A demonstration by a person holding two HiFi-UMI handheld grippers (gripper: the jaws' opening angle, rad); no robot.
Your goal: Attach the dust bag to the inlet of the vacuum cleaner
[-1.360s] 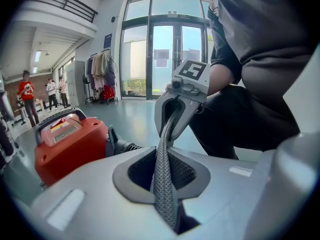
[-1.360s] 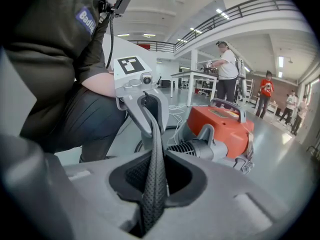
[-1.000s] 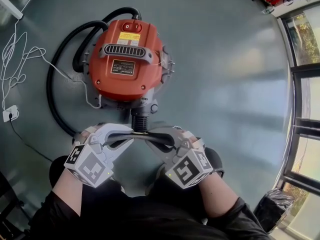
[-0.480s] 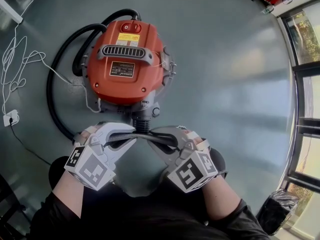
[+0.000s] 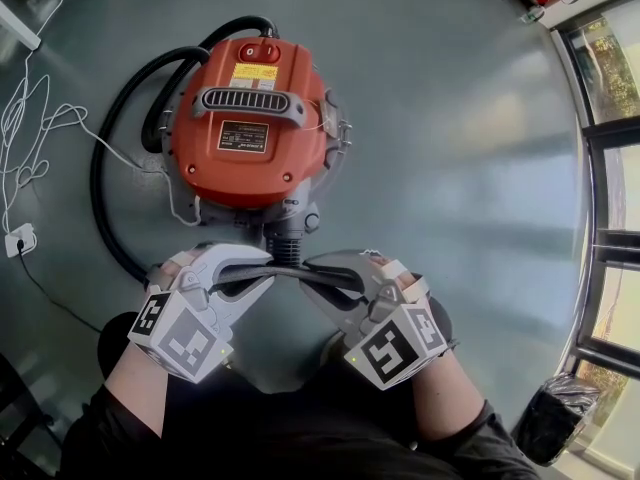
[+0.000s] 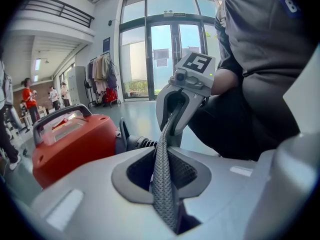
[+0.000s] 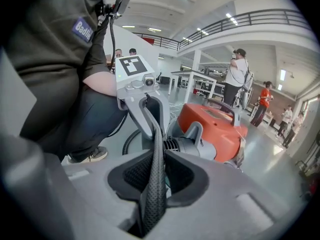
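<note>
The red vacuum cleaner (image 5: 250,118) stands on the floor, its ribbed grey inlet (image 5: 285,243) pointing at me. Just in front of the inlet, a dark mesh dust bag (image 5: 290,273) is stretched edge-on between my two grippers. My left gripper (image 5: 262,274) grips its left end and my right gripper (image 5: 318,272) its right end. In the left gripper view the mesh (image 6: 162,184) runs between the pads to the right gripper (image 6: 175,114) opposite. The right gripper view shows the dust bag (image 7: 155,194) likewise. Both sets of jaws have just been opening a little, with the fabric still pinched.
A black hose (image 5: 108,168) loops round the vacuum's left side. A white cable with a socket (image 5: 20,236) lies far left. Window frames (image 5: 610,218) and a black-lined bin (image 5: 550,418) are at the right. My knees are close below the grippers.
The right gripper's marker cube has drifted slightly right and down. The bag stays stretched between both grippers in front of the inlet.
</note>
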